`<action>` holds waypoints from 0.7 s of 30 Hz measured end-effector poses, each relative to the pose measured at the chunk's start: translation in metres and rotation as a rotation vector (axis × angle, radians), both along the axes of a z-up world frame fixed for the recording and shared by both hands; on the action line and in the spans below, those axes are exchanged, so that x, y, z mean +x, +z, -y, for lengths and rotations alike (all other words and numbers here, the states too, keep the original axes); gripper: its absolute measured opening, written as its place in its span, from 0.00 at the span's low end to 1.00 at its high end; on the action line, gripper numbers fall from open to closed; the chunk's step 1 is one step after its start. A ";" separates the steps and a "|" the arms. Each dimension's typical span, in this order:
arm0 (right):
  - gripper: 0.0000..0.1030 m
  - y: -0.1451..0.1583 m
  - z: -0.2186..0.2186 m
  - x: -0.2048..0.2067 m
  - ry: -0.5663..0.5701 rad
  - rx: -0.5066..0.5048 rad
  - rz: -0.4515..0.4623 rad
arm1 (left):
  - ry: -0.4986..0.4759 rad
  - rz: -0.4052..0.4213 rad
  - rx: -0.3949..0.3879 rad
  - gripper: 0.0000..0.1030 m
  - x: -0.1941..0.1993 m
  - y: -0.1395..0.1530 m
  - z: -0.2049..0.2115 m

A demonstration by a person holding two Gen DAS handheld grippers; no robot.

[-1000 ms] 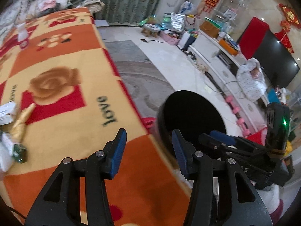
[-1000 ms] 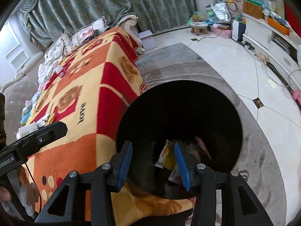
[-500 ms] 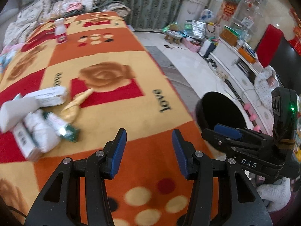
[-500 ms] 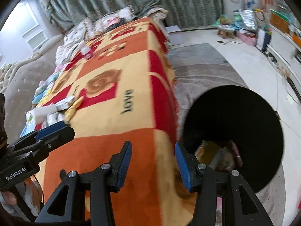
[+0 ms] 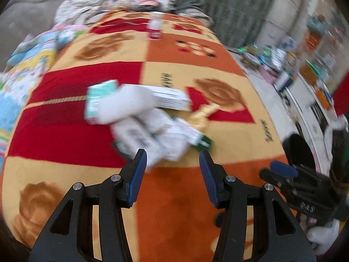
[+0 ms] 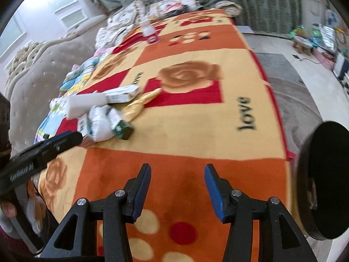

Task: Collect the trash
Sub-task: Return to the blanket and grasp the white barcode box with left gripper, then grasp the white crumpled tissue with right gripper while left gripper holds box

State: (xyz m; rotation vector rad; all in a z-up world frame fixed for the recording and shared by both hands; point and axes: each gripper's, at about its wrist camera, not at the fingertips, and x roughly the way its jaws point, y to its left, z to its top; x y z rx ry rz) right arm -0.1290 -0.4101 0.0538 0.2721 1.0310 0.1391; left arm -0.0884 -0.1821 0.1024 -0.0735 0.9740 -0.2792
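Note:
A pile of trash [image 5: 144, 120] lies on the orange, red and yellow blanket [image 5: 174, 196]: white cartons, crumpled white wrappers, a green box and a gold wrapper [image 5: 202, 114]. The pile also shows in the right wrist view [image 6: 102, 113]. My left gripper [image 5: 172, 174] is open and empty, just in front of the pile. My right gripper [image 6: 177, 185] is open and empty over the blanket, right of the pile. The black trash bin [image 6: 325, 179] stands off the blanket's right edge, and also shows in the left wrist view [image 5: 298, 150].
A small white bottle with a pink label [image 6: 149, 32] stands far back on the blanket. Pillows and bedding [image 6: 165, 6] lie at the far end and patterned cloth [image 5: 21, 65] at the left. Grey rug [image 6: 290, 87] and tiled floor are to the right.
Both grippers have swung left, away from the bin and over the blanket. The trash pile now sits right in front of my left gripper. Both stay open.

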 end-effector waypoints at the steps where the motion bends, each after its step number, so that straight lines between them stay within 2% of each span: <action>1: 0.48 0.001 -0.004 0.002 0.013 0.000 0.002 | 0.030 -0.003 -0.008 0.47 0.004 -0.001 -0.008; 7: 0.49 0.007 -0.036 0.016 0.090 -0.011 0.014 | 0.137 -0.077 -0.100 0.48 0.034 -0.022 -0.036; 12: 0.50 0.007 -0.050 0.025 0.123 -0.014 0.013 | 0.132 -0.149 -0.154 0.48 0.056 -0.045 -0.030; 15: 0.51 0.007 -0.057 0.029 0.139 -0.008 0.007 | 0.138 -0.135 -0.174 0.46 0.056 -0.045 -0.035; 16: 0.51 0.007 -0.060 0.031 0.145 -0.008 0.008 | 0.124 -0.140 -0.187 0.38 0.055 -0.045 -0.038; 17: 0.51 0.008 -0.063 0.032 0.153 -0.007 0.010 | 0.106 -0.147 -0.194 0.35 0.054 -0.044 -0.041; 21: 0.51 0.014 -0.079 0.038 0.212 0.029 0.036 | 0.048 -0.154 -0.176 0.31 0.043 -0.036 -0.059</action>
